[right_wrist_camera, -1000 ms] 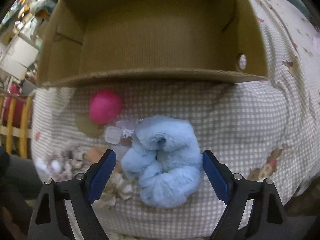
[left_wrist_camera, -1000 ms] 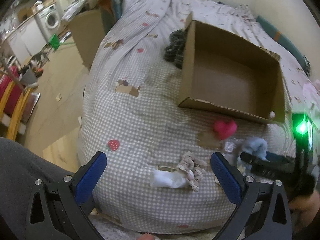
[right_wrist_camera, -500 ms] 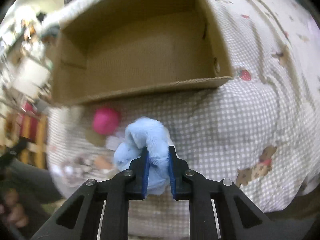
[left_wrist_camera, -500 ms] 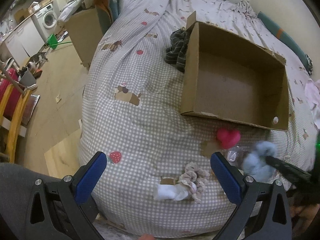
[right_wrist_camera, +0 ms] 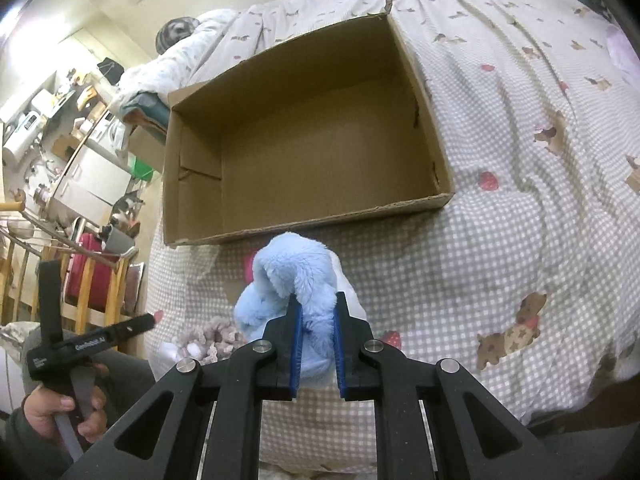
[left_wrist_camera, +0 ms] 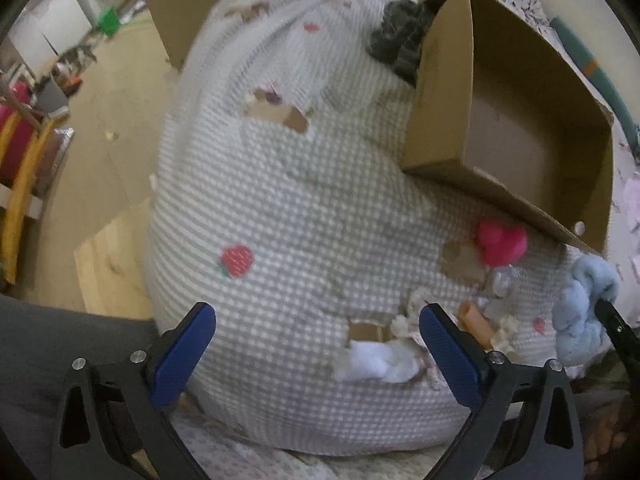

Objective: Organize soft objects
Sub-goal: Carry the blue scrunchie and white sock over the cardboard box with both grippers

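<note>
The blue scrunchie is pinched between the blue pads of the right gripper, whose jaws are pressed together on its lower fold, so the fluffy loop stands up above the fingertips, off the bedspread, just in front of the near wall of the box. In the left wrist view the same scrunchie hangs at the right edge, below the box's near right corner, with a black finger of the right gripper against it. The box is open-topped cardboard with nothing showing inside, and it lies on the checked bedspread. Just in front of the box's near wall lies a pink heart; a little nearer than that lie a clear wrapper, an orange tube, a beige scrunchie and a white sock. Behind the box's left wall sits a dark striped cloth. The left gripper hovers in front of the box with its jaws spread wide and having just begun to close a little; nothing is gripped, the white sock lying on the bedspread below, inside its right finger. In the right wrist view a hand holds the left gripper's handle, to the left of the box.
</note>
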A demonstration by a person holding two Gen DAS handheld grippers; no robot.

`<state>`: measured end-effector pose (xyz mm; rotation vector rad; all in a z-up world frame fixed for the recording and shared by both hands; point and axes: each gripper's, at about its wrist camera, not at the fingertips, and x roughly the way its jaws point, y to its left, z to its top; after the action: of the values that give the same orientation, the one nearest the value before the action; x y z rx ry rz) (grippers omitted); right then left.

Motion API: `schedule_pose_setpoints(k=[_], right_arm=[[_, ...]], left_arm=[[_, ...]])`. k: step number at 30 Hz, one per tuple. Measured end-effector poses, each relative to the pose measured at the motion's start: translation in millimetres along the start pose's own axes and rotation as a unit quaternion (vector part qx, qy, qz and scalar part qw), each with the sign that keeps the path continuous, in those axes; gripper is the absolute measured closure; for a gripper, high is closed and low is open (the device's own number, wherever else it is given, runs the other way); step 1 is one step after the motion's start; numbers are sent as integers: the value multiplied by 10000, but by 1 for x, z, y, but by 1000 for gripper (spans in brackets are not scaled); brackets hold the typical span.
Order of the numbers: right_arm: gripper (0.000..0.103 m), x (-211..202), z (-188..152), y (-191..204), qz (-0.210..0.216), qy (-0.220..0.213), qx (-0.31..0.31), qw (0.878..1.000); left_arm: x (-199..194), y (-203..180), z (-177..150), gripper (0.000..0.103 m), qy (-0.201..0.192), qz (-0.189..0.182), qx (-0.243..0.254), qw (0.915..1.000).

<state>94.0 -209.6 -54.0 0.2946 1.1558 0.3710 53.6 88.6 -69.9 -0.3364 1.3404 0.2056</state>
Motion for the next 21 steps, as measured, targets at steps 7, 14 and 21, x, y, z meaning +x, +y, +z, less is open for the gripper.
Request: schedule_pose_setpoints(k=[7,14,21], right_arm=[[88,-10,-1,-10,22,-27,-16,10000],[88,-8,-3,-9,32,-26,47,10000],[88,-11,-1,-6,68,-91,43,9999]], left_arm=[[17,0,-11,45,540,-421,-139,9976],[18,2,-16,97,719,-848,-192,9936],[-30,-11,-19,98,104,-747,257,9968]])
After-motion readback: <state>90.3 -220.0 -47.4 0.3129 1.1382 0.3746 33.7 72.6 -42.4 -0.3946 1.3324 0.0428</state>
